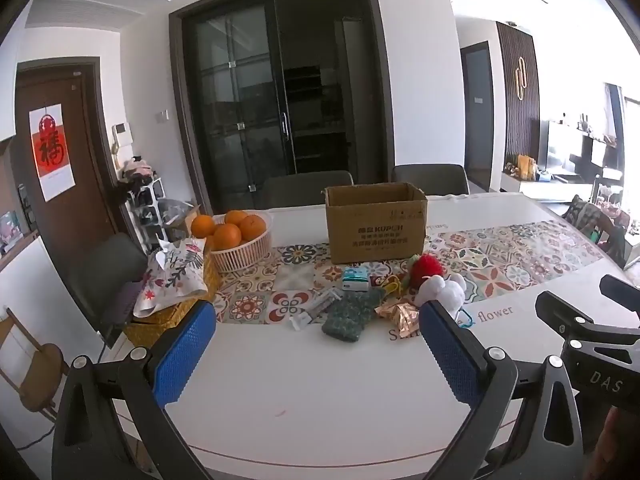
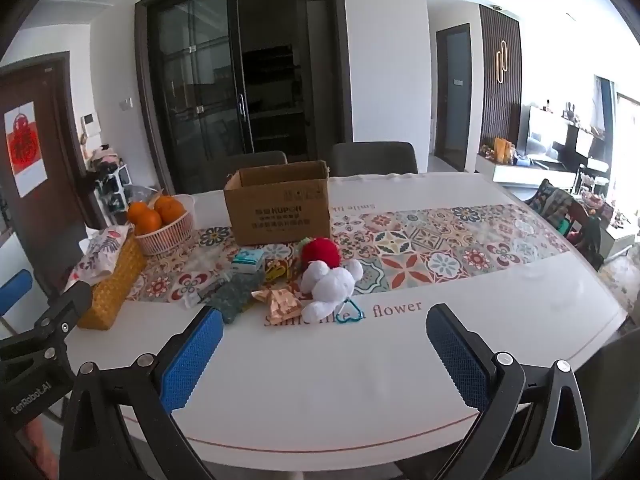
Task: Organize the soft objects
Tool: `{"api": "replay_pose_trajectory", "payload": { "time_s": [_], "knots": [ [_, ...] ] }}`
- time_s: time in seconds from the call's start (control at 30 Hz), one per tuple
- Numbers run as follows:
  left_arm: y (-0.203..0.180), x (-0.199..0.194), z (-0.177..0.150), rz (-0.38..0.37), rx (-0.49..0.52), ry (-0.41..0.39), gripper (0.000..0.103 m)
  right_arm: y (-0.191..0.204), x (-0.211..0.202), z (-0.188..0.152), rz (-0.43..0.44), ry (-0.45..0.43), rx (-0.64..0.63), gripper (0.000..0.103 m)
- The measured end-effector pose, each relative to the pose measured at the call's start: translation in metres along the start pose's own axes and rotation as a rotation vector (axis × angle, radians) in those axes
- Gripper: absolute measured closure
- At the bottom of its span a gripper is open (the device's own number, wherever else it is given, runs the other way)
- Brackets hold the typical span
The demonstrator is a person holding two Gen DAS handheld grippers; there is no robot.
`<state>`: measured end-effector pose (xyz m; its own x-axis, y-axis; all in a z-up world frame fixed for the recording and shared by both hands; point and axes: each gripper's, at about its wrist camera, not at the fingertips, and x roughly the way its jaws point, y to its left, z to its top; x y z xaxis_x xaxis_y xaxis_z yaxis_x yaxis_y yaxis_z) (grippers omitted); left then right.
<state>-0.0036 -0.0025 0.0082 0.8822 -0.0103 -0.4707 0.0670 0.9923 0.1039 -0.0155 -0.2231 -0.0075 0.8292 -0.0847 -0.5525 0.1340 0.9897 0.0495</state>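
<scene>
A white plush toy [image 2: 330, 288] with a turquoise clip lies on the table beside a red fuzzy ball [image 2: 320, 253]. A green patterned cloth pouch [image 2: 236, 295], a crumpled copper wrapper [image 2: 280, 300], a small teal pack [image 2: 248, 262] and a yellow item lie next to them. An open cardboard box [image 2: 280, 210] stands just behind the pile. In the left wrist view the plush [image 1: 442, 290], red ball [image 1: 427, 269], pouch [image 1: 350, 314] and box [image 1: 376, 228] show too. My left gripper [image 1: 316, 356] and right gripper [image 2: 324, 354] are both open and empty, above the table's near edge.
A basket of oranges [image 1: 240, 246] and a yellow woven box [image 1: 176, 312] with a floral cloth stand at the left. The white table [image 2: 320, 400] has a patterned runner. Dark chairs stand behind it, and another chair [image 1: 108, 276] at the left end.
</scene>
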Motion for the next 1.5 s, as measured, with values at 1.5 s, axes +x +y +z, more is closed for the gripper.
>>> {"api": "replay_pose_trajectory", "payload": {
  "time_s": [1.5],
  "knots": [
    [-0.0014, -0.0028, 0.0066, -0.007, 0.002, -0.026, 0.000, -0.0017, -0.0043, 0.0029, 0.016, -0.013, 0.006, 0.000]
  ]
}}
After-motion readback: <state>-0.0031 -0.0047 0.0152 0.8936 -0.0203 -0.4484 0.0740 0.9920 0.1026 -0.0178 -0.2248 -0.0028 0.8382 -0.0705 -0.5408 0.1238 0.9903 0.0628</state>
